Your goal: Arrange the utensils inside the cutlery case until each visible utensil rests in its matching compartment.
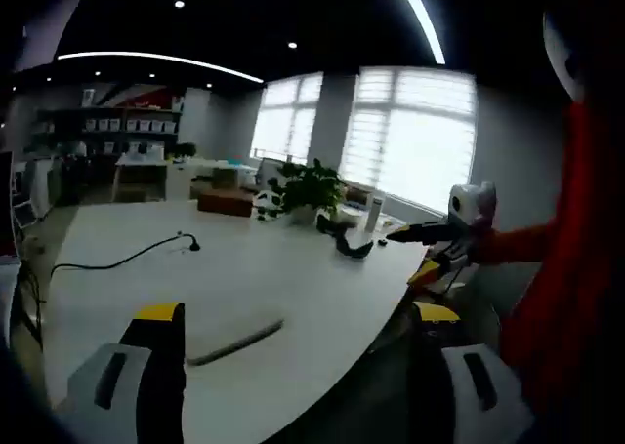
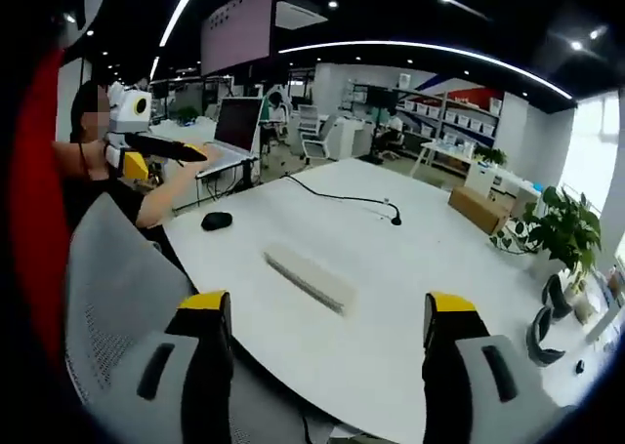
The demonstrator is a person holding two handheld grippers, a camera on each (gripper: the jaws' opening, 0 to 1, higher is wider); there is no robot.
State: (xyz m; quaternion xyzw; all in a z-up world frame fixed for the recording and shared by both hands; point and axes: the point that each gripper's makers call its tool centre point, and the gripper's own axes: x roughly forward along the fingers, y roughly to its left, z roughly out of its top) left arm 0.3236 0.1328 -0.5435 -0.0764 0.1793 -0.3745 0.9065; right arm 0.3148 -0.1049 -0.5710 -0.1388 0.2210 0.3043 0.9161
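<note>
While both grippers hang wide open and empty, what may be the cutlery case [image 2: 311, 278] lies ahead between the right gripper [image 2: 327, 342] jaws, long axis slanting across them; left gripper [image 1: 298, 351] sits farther off.

The counter [image 2: 391, 268] is smooth, matt white, throwing back only a soft sheen from the window. Each pair of tongs [image 2: 327, 332] looks like hard plastic, pale grey shells with black jaws tipped yellow. The near chair [image 2: 107, 288] back is grey mesh cloth.
</note>
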